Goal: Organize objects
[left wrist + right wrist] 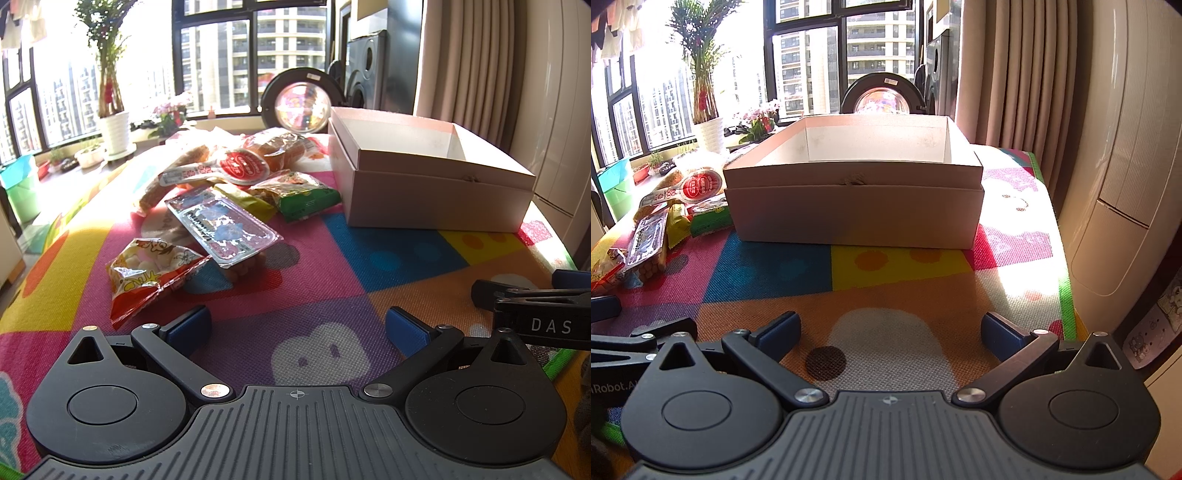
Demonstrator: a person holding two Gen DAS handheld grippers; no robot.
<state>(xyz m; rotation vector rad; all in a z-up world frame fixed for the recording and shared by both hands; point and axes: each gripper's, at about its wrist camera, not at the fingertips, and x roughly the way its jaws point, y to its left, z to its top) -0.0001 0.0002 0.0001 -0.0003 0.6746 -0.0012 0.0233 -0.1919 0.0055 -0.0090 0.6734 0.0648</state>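
A pile of snack packets lies on the colourful mat [332, 266]: a red-orange candy bag [147, 277], a clear tray of biscuits [225, 229], a green packet [306, 195], a yellow packet [243, 199], a red round-lidded pack [240, 168] and wrapped bread [277, 147]. An open pinkish-white box [432, 192] stands right of the pile, empty inside [875, 147]. My left gripper [297, 325] is open, low over the mat in front of the pile. My right gripper [890, 328] is open too, facing the box's front wall [853, 214], with nothing between its fingers.
The mat's right edge [1067, 295] drops off beside a white appliance [1126, 184] and curtains [1015, 74]. Behind the box stands a round black fan-like device [301, 103]. Potted plants [110, 122] line the window sill at the far left.
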